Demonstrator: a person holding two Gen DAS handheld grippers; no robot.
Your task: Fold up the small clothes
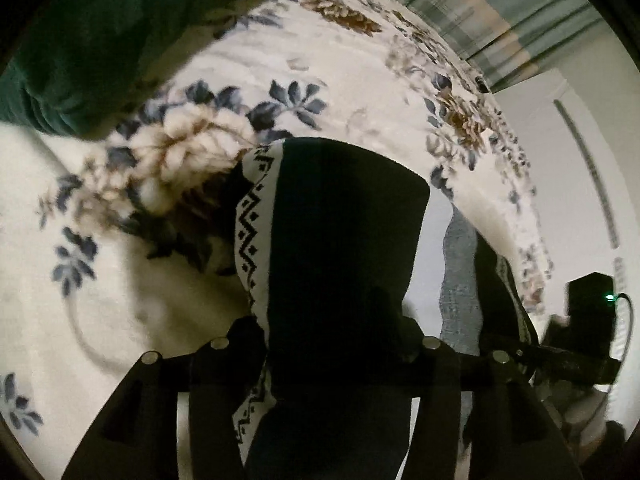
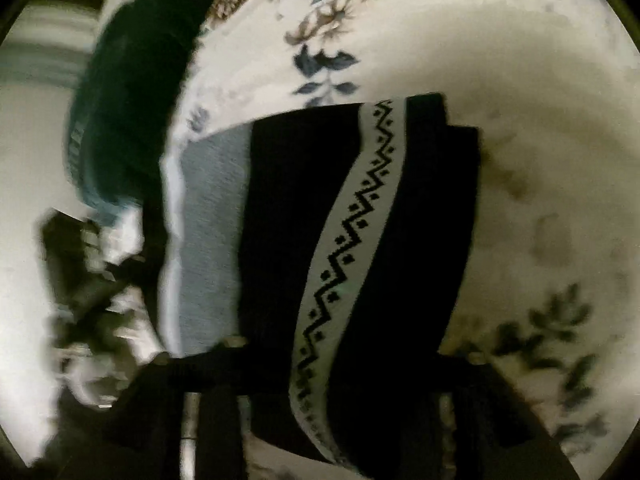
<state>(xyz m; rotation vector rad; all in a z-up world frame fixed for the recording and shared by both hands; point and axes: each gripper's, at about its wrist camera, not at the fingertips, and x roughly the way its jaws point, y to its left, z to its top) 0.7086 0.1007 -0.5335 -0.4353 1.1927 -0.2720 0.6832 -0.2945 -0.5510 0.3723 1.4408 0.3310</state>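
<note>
Fold step in hand. Black garment with zigzag band hangs between both tongs above the floral blanket. Left gripper and right gripper straddle the cloth; cannot tell whether their pads press it. Green cloth lies near. Next, by my judgement: lay it flat, square the edges.

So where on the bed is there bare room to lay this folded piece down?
Free: the plain stretch of blanket right of the black garment, above the leaf print. Crowded: left of it, where a grey cloth and a green garment lie.
</note>
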